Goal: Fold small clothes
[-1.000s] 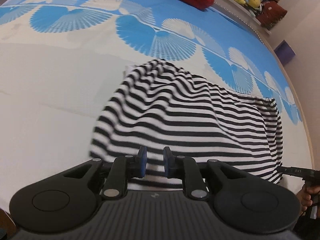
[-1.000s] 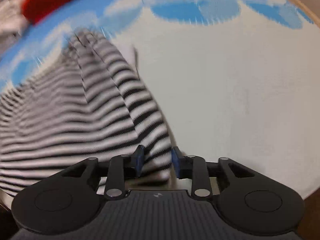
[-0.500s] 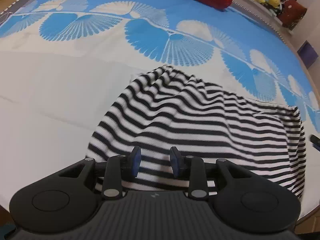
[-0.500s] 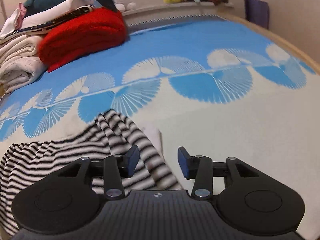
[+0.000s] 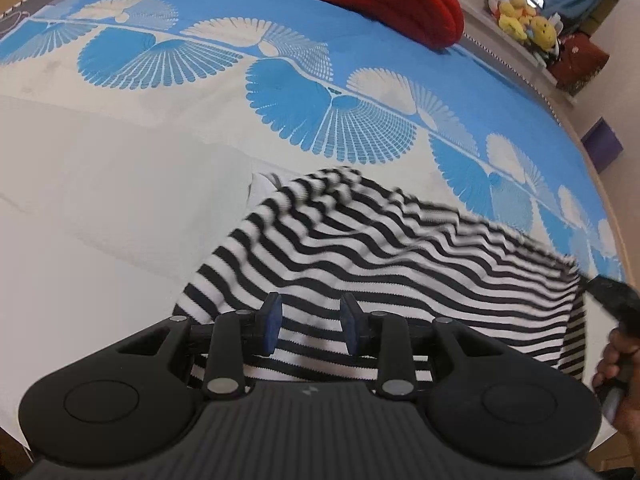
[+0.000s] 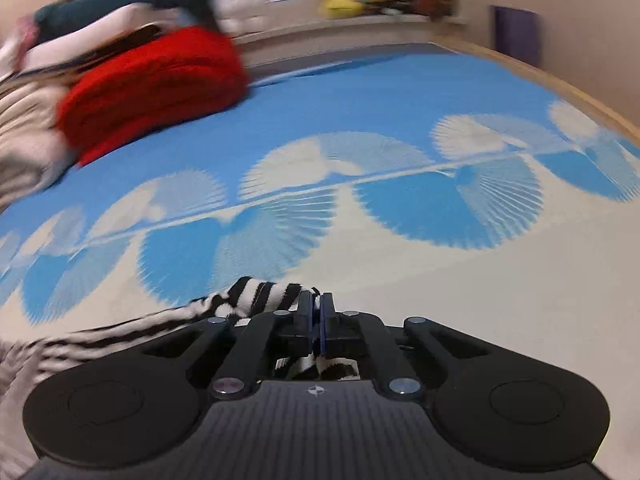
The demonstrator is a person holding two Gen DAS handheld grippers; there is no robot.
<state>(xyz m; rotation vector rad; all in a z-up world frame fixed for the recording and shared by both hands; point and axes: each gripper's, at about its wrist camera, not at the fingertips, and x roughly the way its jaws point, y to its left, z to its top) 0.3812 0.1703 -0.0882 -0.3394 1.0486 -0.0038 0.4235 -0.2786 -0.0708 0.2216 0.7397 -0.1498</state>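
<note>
So there's a black and white striped shirt (image 5: 384, 264) lying rumpled on a bed cover (image 5: 120, 200) that's plain cream in the lower part of the frame and blue with white fan shapes further up. In the left wrist view the shirt fills the lower middle and runs off toward the lower right, with a ridge of bunched fabric across its top edge.

The left gripper (image 5: 308, 322) sits at the bottom centre of that view, right over the near hem of the shirt. Its jaws are partly open, with a clear gap between the blue pads (image 5: 270, 320). Striped fabric shows through the gap, but the pads aren't pressing on it, so it isn't holding anything.

The right gripper (image 6: 316, 320) is a different story. In the right wrist view its jaws are pinched together with basically no gap, and striped cloth pokes out just ahead of the tips and shows again behind them, so it's got hold of the shirt. The rest of the shirt trails off to the lower left of that frame, quite blurry.

At the right edge of the left wrist view you can see a person's hand (image 5: 616, 364) wrapped around a dark handle.

Toward the top of both views there's a red blanket (image 6: 152, 88) on the bed, and yellow plush toys (image 5: 524, 20) on a ledge at the upper right.
</note>
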